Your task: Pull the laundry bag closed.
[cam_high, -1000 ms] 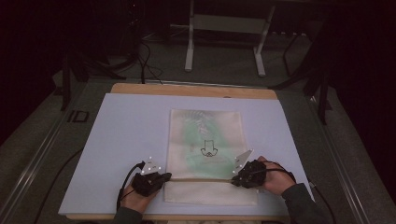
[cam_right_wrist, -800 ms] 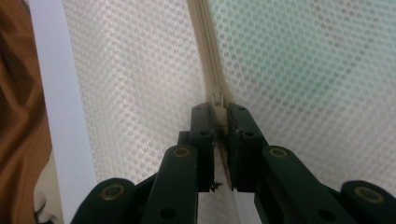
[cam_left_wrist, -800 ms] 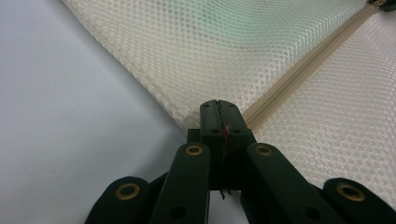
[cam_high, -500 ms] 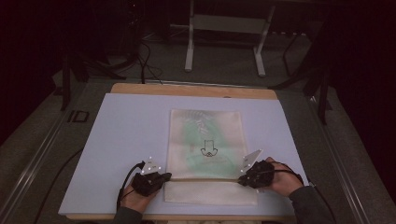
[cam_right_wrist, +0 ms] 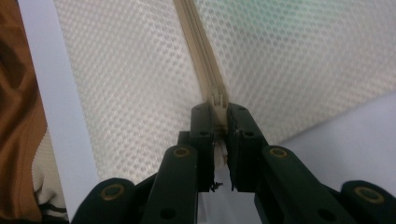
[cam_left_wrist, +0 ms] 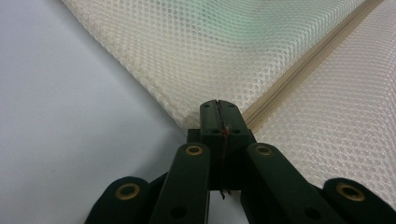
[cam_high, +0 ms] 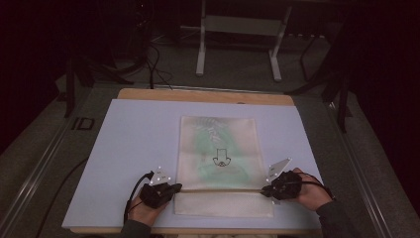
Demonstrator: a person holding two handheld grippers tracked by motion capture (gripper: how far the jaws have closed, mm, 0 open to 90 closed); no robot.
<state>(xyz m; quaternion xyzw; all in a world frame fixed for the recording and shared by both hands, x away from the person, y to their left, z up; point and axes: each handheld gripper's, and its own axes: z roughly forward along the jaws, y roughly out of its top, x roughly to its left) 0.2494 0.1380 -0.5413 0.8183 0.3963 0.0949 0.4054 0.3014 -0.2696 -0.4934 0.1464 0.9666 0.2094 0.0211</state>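
A cream mesh bag [cam_high: 218, 144] lies flat in the middle of the pale blue mat [cam_high: 129, 144], with a green garment bearing a black print showing through it. A zipper [cam_high: 223, 189] runs across the bag near its front end. My left gripper [cam_high: 177, 187] is shut on the bag's edge at the zipper's left end; in the left gripper view its jaws [cam_left_wrist: 218, 109] meet where the zipper [cam_left_wrist: 303, 70] starts. My right gripper [cam_high: 265, 190] is shut on the zipper pull [cam_right_wrist: 218, 100] at the bag's right edge, with the zipper [cam_right_wrist: 196, 37] stretching away from it.
The mat covers a wooden table [cam_high: 208, 95] whose far edge shows. Behind it stand a white metal frame [cam_high: 237, 44] and cables [cam_high: 153, 64] on the dark floor. The mat's front edge [cam_right_wrist: 56, 116] runs close beside my right gripper.
My right gripper has slid to the right along the zipper line, out to the bag's right edge. The left gripper and the bag have stayed put.
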